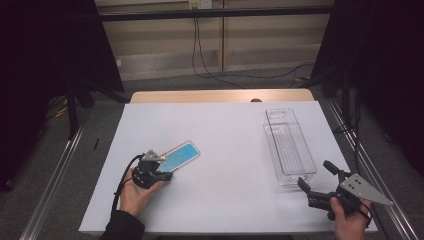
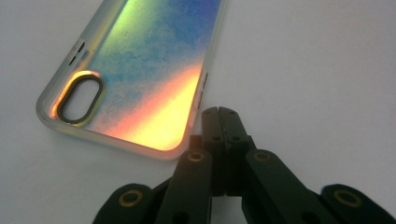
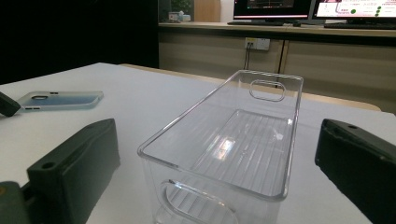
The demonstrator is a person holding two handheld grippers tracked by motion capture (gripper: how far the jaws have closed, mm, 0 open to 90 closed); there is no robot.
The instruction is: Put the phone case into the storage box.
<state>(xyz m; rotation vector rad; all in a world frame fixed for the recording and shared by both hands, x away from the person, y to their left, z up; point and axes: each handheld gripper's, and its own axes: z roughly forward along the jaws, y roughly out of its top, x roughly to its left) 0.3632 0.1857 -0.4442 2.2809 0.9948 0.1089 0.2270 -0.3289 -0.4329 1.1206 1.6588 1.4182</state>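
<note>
A phone case with a blue, iridescent back lies flat on the white table, left of centre. In the left gripper view the case shows its camera cutout, and my left gripper is shut and empty, its tips beside the case's near corner. From above, the left gripper sits at the case's near end. A clear plastic bin stands empty at the right. My right gripper is open just short of the bin's near end. Its jaws frame the bin without touching it.
The right gripper view shows the phone case far off at the left. A wooden table edge runs behind the white sheet. Metal rails flank the table, and cables lie on the floor behind.
</note>
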